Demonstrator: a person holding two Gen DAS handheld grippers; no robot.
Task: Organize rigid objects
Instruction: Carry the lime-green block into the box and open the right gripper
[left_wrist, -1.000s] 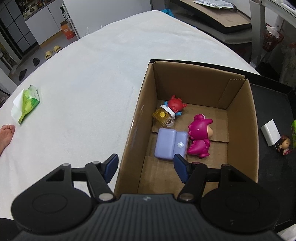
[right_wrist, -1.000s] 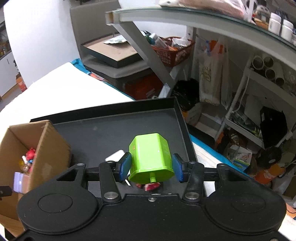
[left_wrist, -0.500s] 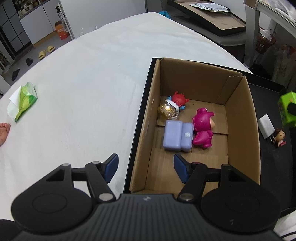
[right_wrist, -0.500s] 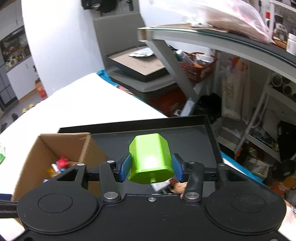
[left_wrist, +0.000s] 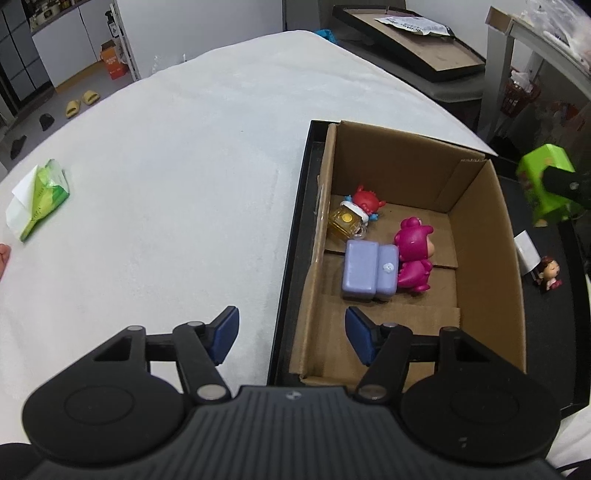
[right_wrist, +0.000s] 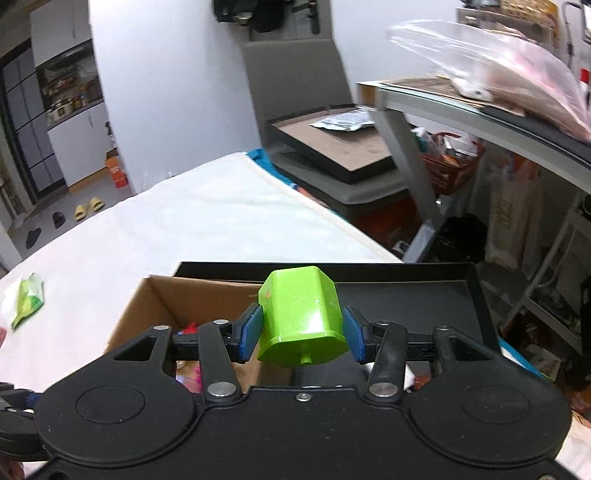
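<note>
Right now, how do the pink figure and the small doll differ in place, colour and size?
The pink figure lies inside the cardboard box, against the lilac case; the small doll sits outside it on the black tray, beside a white card. The pink figure is magenta all over; the small doll has dark hair. The pink figure looks clearly larger. Neither is gripped.

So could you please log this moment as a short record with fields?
left gripper: open, empty, over the near edge of the cardboard box
right gripper: shut on green block, above the box's right side
in box: purple case, pink figure, red figure, yellow jar
still on black tray: small doll, white card
</note>
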